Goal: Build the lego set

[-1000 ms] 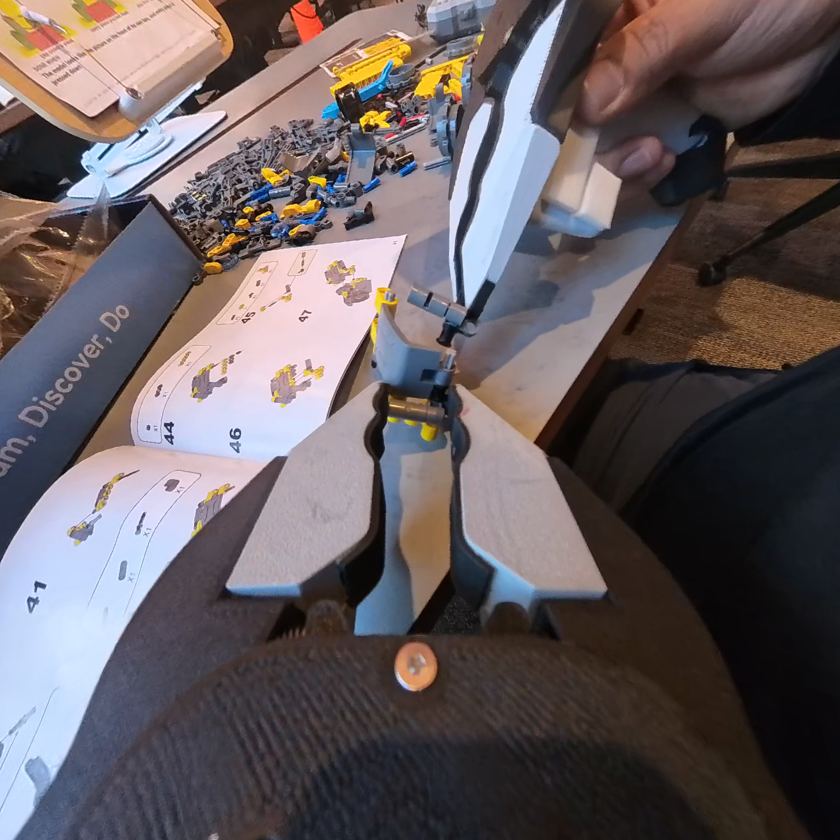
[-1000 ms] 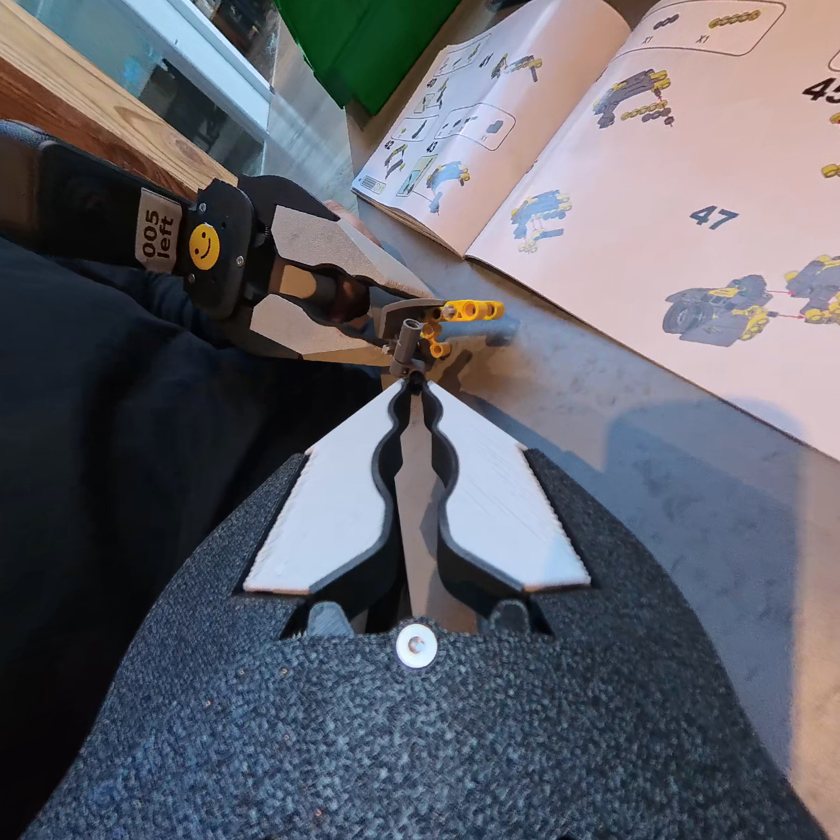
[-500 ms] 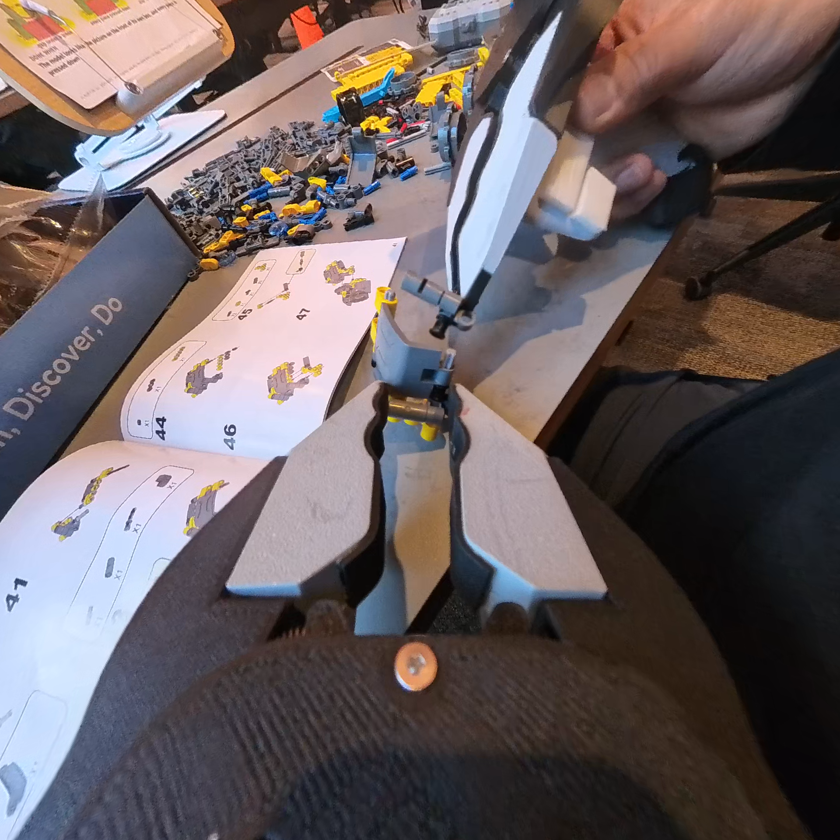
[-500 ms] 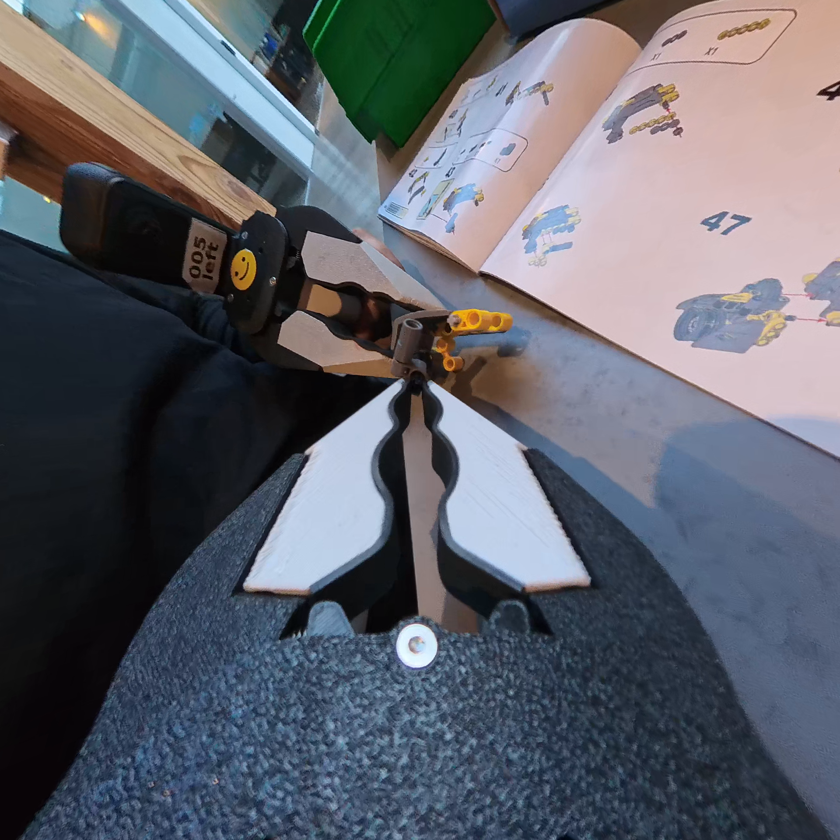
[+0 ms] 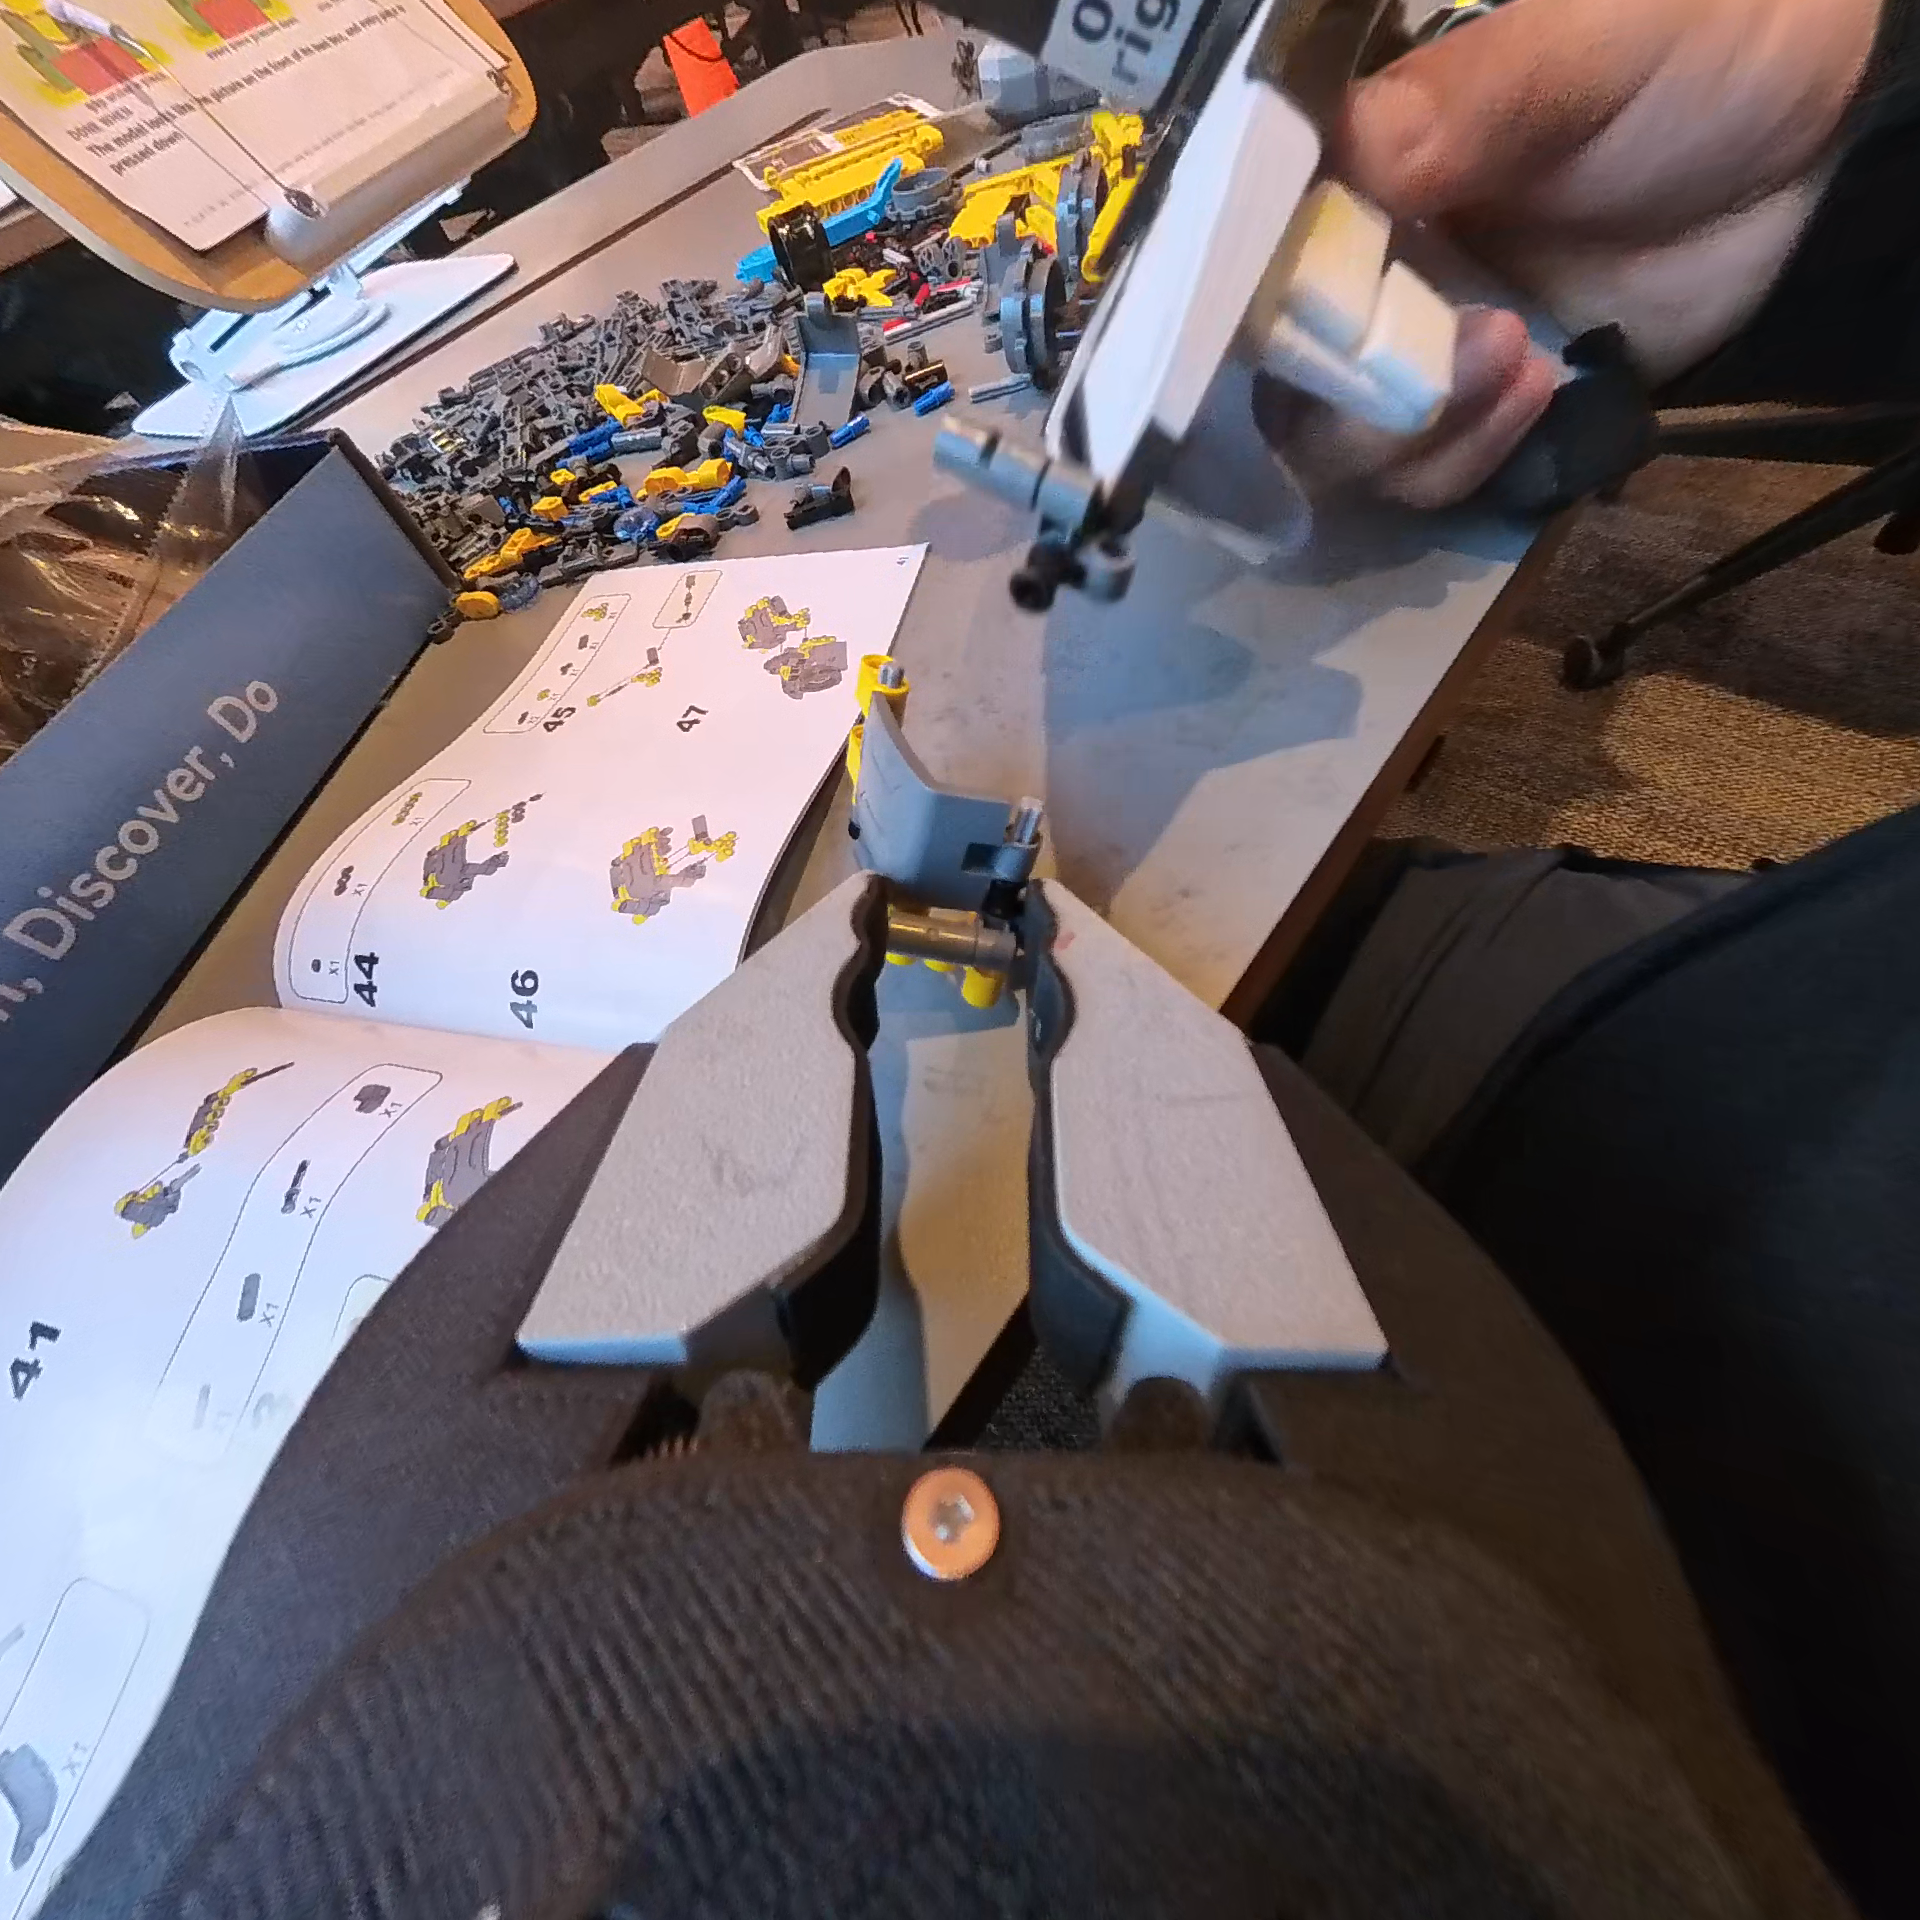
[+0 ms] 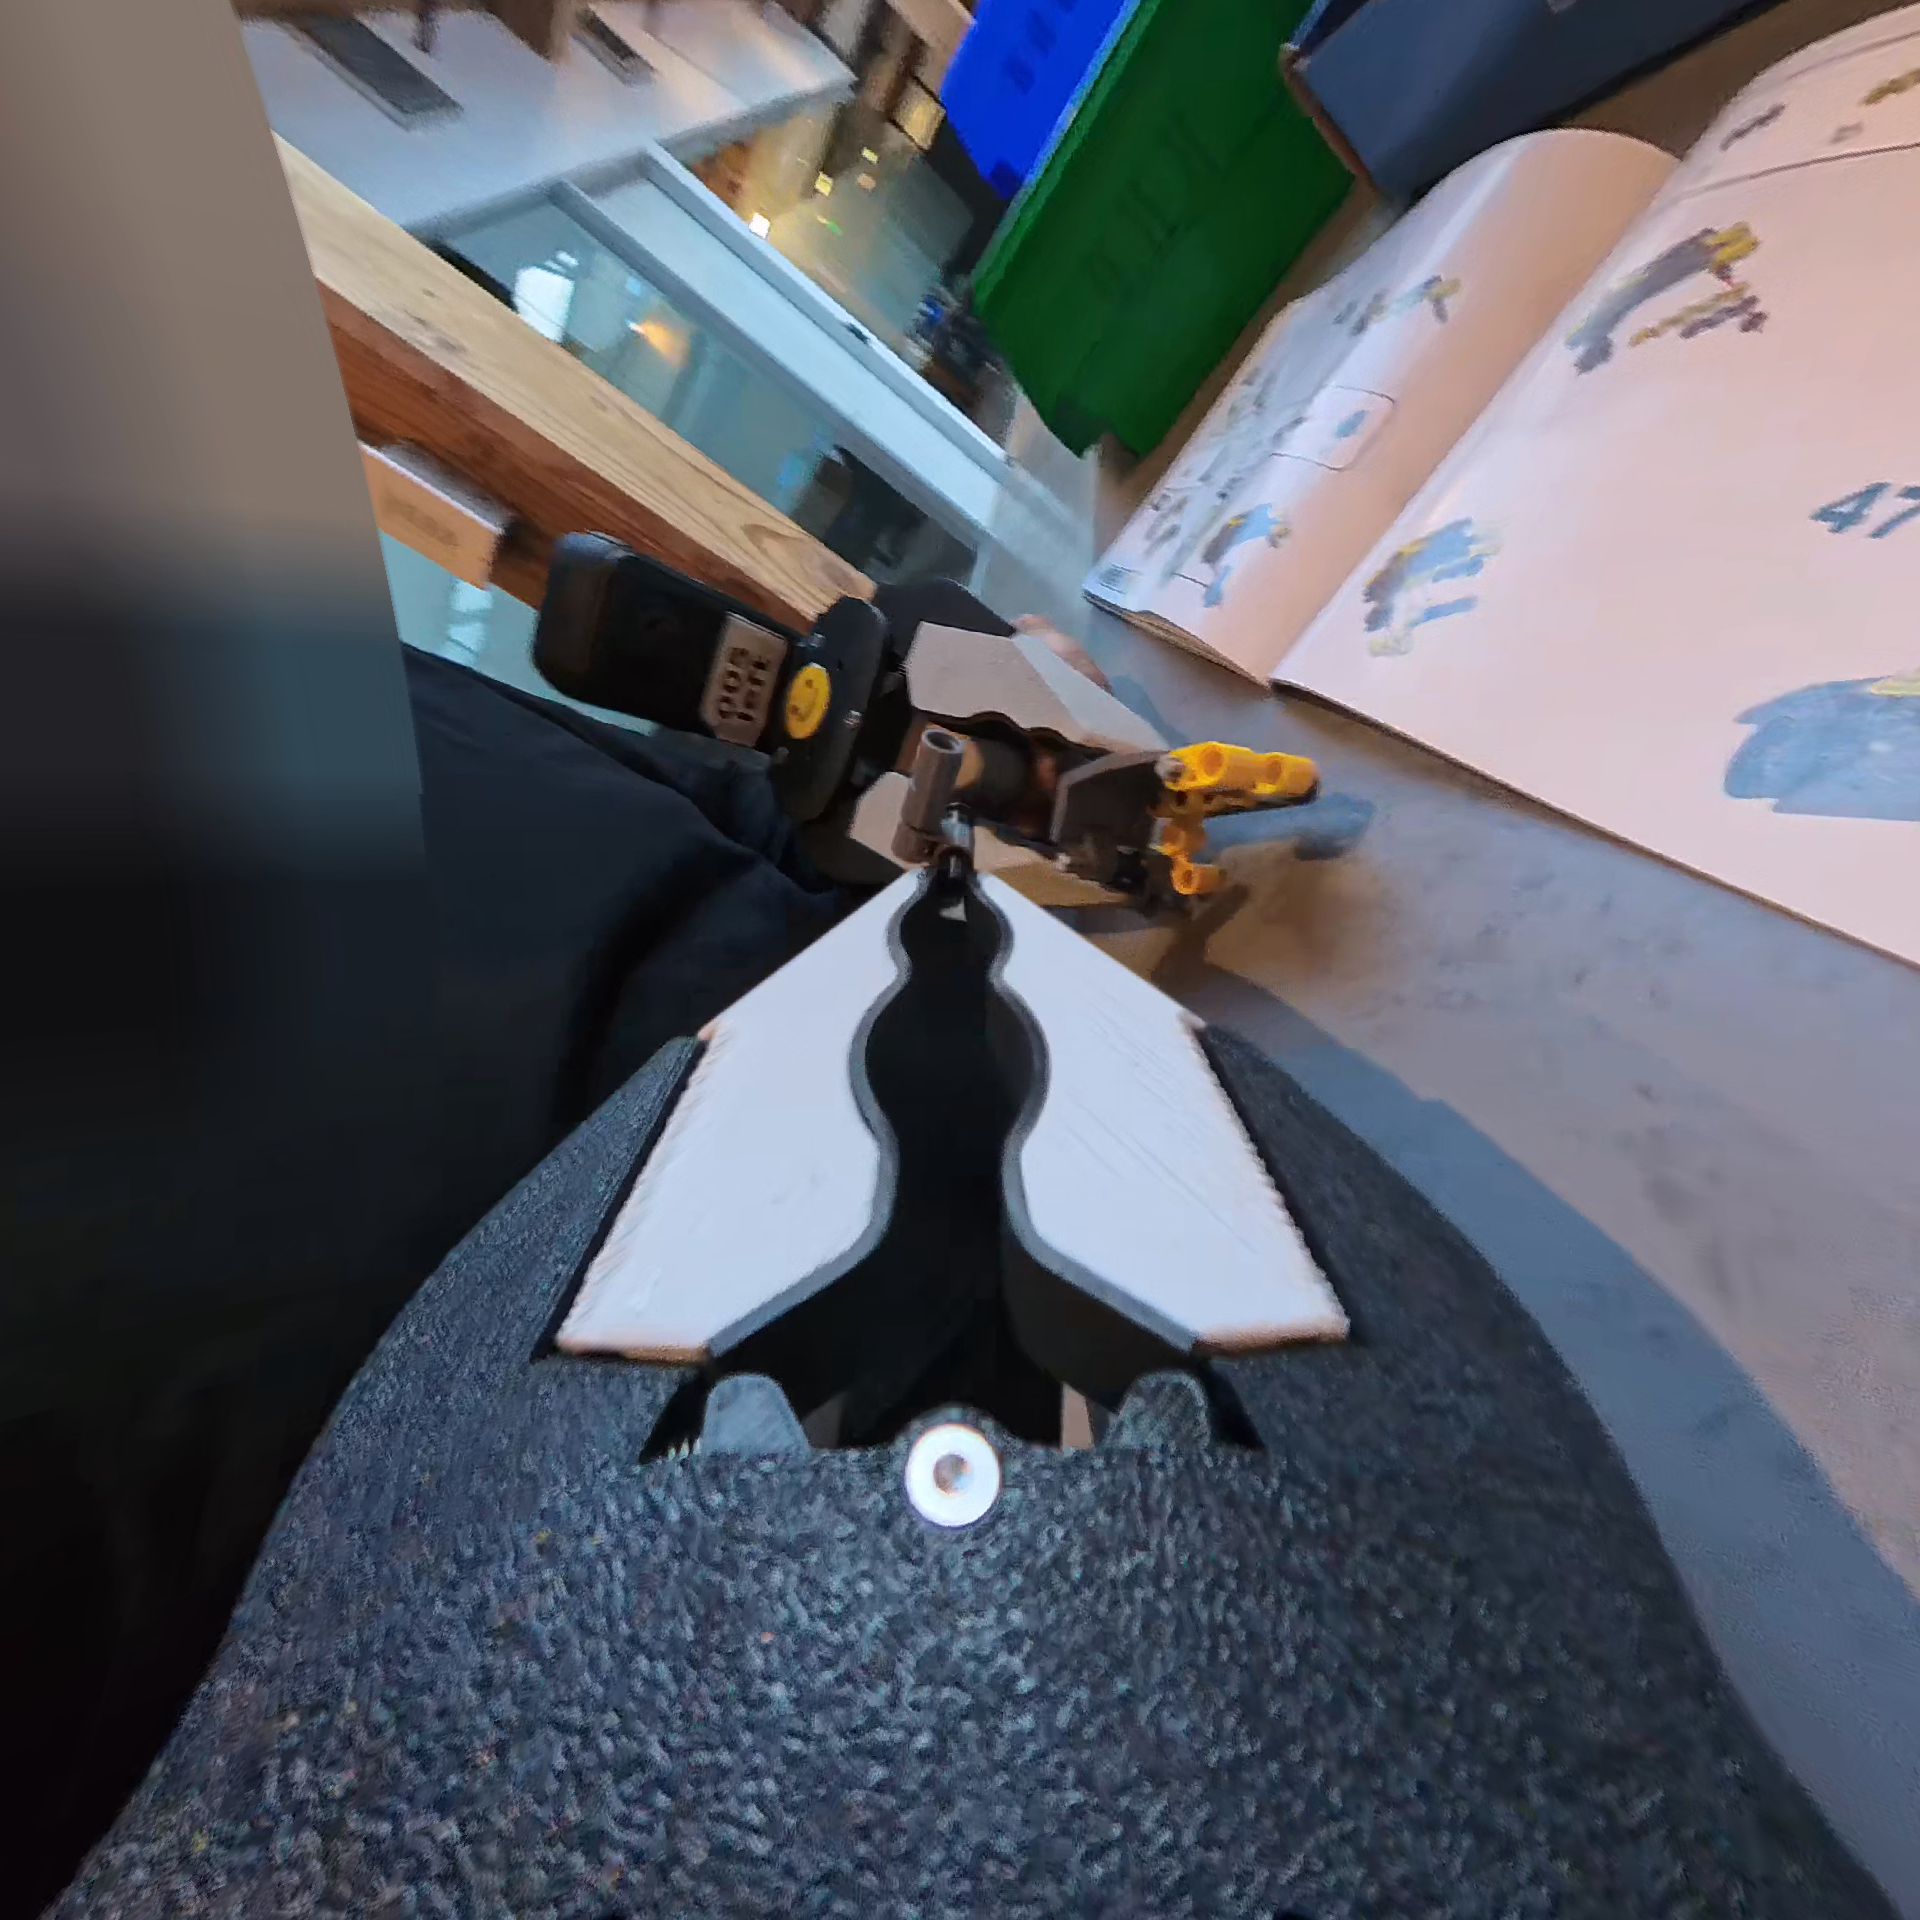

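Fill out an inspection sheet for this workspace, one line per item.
Surface: grey table, scuffed, with bare patches near its edge.
Job's things: grey and yellow brick assembly; small grey connector piece; open instruction booklet.
Clutter: pile of loose bricks; partly built yellow models; dark box; tilted stand with a sheet.
Grippers: left hand-held gripper shut on the brick assembly; right hand-held gripper shut on the connector piece, held apart above the assembly.
Cables: nothing seen.
Surroundings: green bin; wooden beam; carpet.
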Action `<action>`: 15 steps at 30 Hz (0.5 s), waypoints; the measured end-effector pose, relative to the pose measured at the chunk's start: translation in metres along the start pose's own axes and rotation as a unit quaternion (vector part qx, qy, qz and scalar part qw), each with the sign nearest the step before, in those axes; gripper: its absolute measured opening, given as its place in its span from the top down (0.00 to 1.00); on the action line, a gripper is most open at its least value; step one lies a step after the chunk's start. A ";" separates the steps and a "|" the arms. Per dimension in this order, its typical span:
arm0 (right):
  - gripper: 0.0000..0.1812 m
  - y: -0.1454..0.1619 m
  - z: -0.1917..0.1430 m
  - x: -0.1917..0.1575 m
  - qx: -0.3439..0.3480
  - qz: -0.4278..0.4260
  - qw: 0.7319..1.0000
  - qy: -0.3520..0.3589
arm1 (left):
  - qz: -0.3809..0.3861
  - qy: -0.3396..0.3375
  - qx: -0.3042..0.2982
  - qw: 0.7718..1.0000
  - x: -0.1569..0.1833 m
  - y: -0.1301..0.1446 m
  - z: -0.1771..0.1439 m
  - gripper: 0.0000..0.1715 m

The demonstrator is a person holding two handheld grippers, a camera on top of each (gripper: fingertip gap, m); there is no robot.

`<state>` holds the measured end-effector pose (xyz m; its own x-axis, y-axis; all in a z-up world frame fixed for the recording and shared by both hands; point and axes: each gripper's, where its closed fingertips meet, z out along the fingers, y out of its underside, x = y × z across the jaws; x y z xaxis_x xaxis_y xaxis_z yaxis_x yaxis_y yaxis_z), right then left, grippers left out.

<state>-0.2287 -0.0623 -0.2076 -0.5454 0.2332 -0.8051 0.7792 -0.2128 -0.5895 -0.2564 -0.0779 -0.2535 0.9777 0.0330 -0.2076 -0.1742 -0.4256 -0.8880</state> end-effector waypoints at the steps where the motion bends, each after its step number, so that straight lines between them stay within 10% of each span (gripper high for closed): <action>1: 0.98 -0.002 -0.002 -0.004 0.007 0.004 1.000 -0.017 | -0.002 0.001 0.000 1.000 0.000 0.000 0.000 0.86; 15: 0.98 -0.003 -0.003 -0.017 0.014 0.001 0.998 -0.061 | -0.013 0.005 0.006 1.000 -0.001 0.001 -0.001 0.86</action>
<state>-0.2203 -0.0627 -0.1918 -0.5780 0.1162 -0.8077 0.7728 -0.2402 -0.5875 -0.2572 -0.0790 -0.2537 0.9831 0.0345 -0.1800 -0.1498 -0.4145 -0.8977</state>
